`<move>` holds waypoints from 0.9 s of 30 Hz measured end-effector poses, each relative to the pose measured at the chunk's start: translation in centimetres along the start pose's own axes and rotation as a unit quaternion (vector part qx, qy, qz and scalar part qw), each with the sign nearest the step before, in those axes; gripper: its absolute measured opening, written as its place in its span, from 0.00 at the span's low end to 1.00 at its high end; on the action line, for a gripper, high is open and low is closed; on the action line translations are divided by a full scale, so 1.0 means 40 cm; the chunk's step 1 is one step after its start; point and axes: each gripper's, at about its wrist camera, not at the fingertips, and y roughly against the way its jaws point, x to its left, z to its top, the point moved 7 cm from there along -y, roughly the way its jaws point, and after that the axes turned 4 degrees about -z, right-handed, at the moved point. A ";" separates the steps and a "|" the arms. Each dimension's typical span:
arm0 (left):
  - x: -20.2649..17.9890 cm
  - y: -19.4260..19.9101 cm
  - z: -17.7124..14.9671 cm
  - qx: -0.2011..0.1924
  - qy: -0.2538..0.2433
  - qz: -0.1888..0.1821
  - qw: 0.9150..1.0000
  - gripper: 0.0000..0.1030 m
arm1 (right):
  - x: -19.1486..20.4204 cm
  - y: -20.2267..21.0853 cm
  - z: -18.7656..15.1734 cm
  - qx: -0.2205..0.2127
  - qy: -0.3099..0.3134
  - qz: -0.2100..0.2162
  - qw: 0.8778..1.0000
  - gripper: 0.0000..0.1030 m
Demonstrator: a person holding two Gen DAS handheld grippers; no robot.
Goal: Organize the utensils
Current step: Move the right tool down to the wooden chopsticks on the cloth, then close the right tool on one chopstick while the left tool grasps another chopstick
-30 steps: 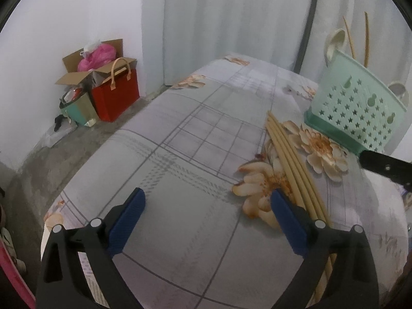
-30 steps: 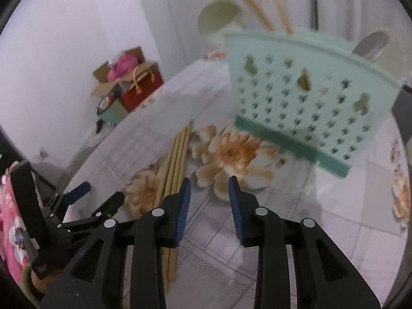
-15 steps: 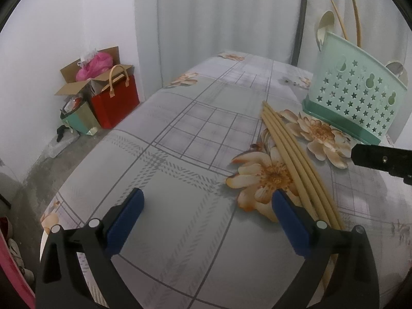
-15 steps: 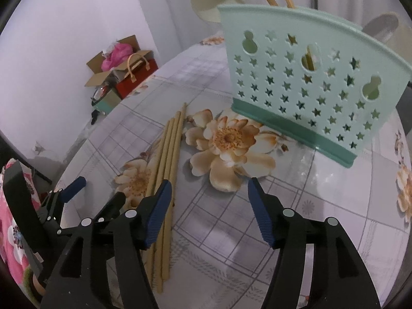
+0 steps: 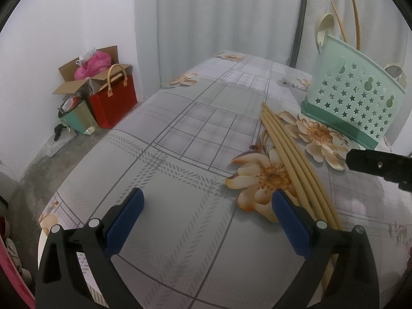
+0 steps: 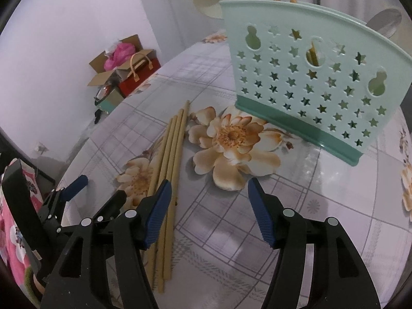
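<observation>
Hovering left hand-held gripper (image 5: pixel 206 221): jaws wide, empty.
Right hand-held gripper (image 6: pixel 207 206): jaws apart, empty.
Chopsticks (image 6: pixel 171 159): bundled on worktop (image 5: pixel 180 139), beside mint utensil basket (image 6: pixel 316 77).

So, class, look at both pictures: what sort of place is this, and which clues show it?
Probably a room in a home: a floral tablecloth on the table, a curtain behind, a red gift bag on the floor.

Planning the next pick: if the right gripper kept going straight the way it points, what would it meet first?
Probably the flowered tablecloth: the open right gripper aims down at bare cloth, with the chopsticks by its left finger and the green holder farther ahead. Depth is unclear.
</observation>
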 end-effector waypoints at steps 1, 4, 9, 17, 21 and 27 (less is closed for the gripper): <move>0.002 0.002 0.002 0.000 0.001 -0.001 1.000 0.94 | 0.005 -0.001 -0.003 0.004 -0.001 0.005 1.000 0.57; 0.005 0.001 0.003 -0.002 -0.001 0.000 1.000 0.94 | 0.024 -0.002 -0.009 0.005 0.008 0.018 1.000 0.54; 0.009 -0.002 0.008 -0.005 0.005 -0.001 1.000 0.94 | 0.050 -0.009 -0.016 0.010 0.039 0.020 0.999 0.36; 0.014 -0.004 0.015 -0.012 0.014 -0.004 1.000 0.94 | 0.087 -0.038 -0.021 0.024 0.082 0.022 0.996 0.18; 0.018 -0.001 0.017 -0.017 0.018 -0.010 1.000 0.94 | 0.093 -0.051 -0.022 0.028 0.101 0.018 0.994 0.11; 0.021 0.023 0.033 -0.036 0.037 -0.049 0.997 0.94 | 0.098 -0.062 -0.021 0.028 0.116 0.014 0.993 0.06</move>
